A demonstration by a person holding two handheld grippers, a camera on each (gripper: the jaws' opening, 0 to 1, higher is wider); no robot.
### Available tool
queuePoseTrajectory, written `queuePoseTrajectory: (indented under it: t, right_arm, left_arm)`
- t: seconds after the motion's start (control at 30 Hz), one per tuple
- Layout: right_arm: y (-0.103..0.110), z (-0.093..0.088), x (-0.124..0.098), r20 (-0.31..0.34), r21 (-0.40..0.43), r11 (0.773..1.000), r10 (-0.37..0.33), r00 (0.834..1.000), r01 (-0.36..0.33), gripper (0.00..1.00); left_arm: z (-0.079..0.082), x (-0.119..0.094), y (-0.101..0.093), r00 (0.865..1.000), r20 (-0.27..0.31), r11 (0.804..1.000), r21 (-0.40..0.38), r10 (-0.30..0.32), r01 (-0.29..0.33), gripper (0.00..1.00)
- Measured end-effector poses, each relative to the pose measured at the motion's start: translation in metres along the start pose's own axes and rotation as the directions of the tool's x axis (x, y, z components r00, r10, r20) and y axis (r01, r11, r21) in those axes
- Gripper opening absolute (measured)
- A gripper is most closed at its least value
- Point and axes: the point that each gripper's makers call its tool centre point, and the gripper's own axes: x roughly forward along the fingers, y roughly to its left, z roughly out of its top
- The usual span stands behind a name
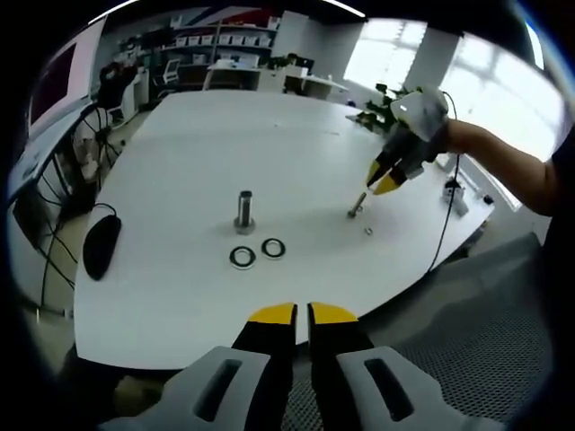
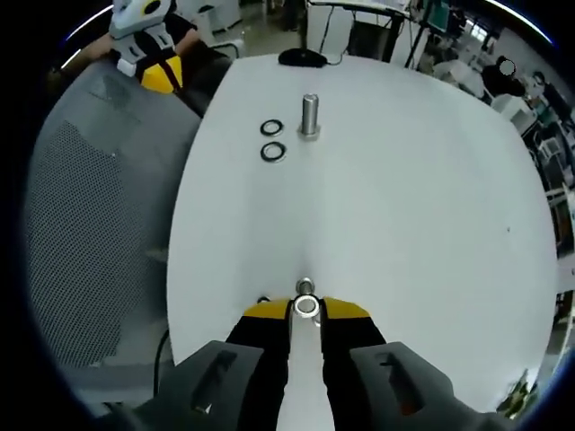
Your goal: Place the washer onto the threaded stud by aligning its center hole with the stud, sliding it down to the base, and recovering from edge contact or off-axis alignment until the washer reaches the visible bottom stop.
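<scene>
A white worktop (image 1: 269,153) spans both views. The left hand-held gripper (image 1: 301,314) sits at the bottom centre, jaws nearly together, grasping nothing. The right hand-held gripper (image 2: 305,310) is clenched around a small stud (image 2: 306,305). A larger threaded stud (image 1: 244,212) stands mid-frame, with two washers (image 1: 257,252) lying flat just below it.

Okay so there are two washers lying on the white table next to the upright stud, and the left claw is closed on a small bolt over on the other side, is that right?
Not quite. It is the right claw that is shut on the small bolt, as the right gripper view shows. The left claw hangs shut and empty off the table's edge. The rest stands: two washers lie on the white table next to the upright stud.
</scene>
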Motion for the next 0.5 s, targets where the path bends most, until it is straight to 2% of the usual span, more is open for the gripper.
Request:
queuePoseTrajectory:
  t: [0.23, 0.5]
  right_arm:
    - [0.000, 0.005, 0.007, -0.021, -0.035, 0.999, 0.008, 1.000, -0.009, 0.13]
    - [-0.001, 0.001, 0.013, -0.046, -0.046, 0.999, 0.020, 0.999, -0.022, 0.13]
  left_arm:
    - [0.001, 0.000, 0.000, 1.000, 0.003, 1.000, 0.000, 0.000, 0.000, 0.02]
    - [0.002, -0.001, 0.001, 1.000, 0.012, 1.000, -0.003, 0.002, -0.002, 0.02]
